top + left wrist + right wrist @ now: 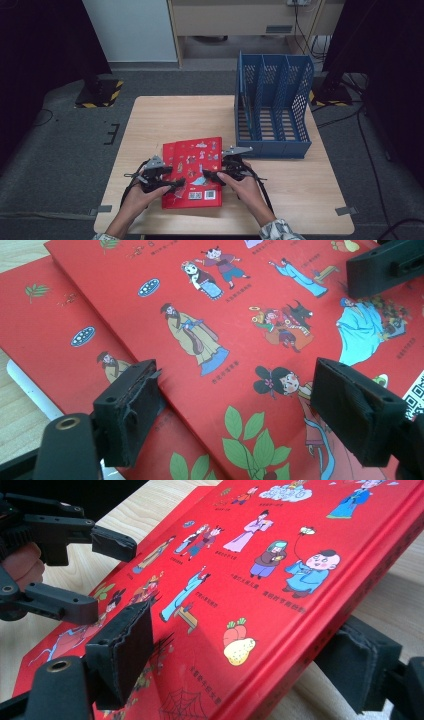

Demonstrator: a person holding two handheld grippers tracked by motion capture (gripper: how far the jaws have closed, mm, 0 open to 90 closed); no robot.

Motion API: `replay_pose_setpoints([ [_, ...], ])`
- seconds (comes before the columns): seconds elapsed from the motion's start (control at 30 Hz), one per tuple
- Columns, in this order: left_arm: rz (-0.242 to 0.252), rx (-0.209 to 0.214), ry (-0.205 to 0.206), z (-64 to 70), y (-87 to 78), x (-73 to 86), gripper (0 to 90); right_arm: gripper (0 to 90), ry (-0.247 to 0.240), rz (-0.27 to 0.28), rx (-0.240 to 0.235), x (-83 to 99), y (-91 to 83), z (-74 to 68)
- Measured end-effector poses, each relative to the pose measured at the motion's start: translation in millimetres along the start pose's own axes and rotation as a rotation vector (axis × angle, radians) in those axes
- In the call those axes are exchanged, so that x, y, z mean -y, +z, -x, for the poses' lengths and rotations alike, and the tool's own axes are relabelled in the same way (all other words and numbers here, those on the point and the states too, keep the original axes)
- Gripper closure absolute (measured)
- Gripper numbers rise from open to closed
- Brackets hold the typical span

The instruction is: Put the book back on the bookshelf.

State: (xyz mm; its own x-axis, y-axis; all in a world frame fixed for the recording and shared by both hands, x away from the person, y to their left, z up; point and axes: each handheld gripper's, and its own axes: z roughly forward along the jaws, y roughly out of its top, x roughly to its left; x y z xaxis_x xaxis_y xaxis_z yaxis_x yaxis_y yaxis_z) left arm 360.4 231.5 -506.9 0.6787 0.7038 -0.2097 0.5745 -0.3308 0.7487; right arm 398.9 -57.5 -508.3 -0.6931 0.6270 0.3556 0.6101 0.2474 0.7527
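Two red picture books lie stacked near the table's front edge. The upper book is tilted and sits askew over the lower book. My right gripper is open and straddles the upper book's right edge, one jaw on the cover and the other under the edge. My left gripper is open just above the cover at the books' left side, with nothing between its jaws. It also appears in the right gripper view.
A blue slotted file rack stands at the back right of the wooden table, just beyond the books. A white edge pokes out from under the lower book. Cables trail from both grippers toward the front edge.
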Motion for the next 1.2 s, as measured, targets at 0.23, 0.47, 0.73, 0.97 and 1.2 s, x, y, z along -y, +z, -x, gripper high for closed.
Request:
replay_pose_setpoints([
  [0.23,0.009,0.008,-0.009,-1.5,-1.1,0.1,18.4,19.6,-0.012,-0.008,0.002,-8.2,4.5,-3.9],
  [0.47,0.02,0.013,-0.009,-2.3,-1.2,0.2,17.2,20.3,-0.015,-0.015,-0.001,-13.6,4.1,-5.9],
  [0.73,0.011,0.026,-0.037,-4.1,2.6,1.3,6.6,27.0,-0.012,-0.008,0.007,-15.7,2.4,-7.7],
  [0.97,0.008,0.03,-0.039,-5.3,3.3,1.7,2.4,35.6,0.008,0.021,-0.002,-17.8,-1.1,-7.1],
  [1.2,0.011,0.033,-0.036,-5.7,2.6,1.4,0.9,43.6,0.032,0.047,-0.026,-20.4,-5.3,-5.4],
])
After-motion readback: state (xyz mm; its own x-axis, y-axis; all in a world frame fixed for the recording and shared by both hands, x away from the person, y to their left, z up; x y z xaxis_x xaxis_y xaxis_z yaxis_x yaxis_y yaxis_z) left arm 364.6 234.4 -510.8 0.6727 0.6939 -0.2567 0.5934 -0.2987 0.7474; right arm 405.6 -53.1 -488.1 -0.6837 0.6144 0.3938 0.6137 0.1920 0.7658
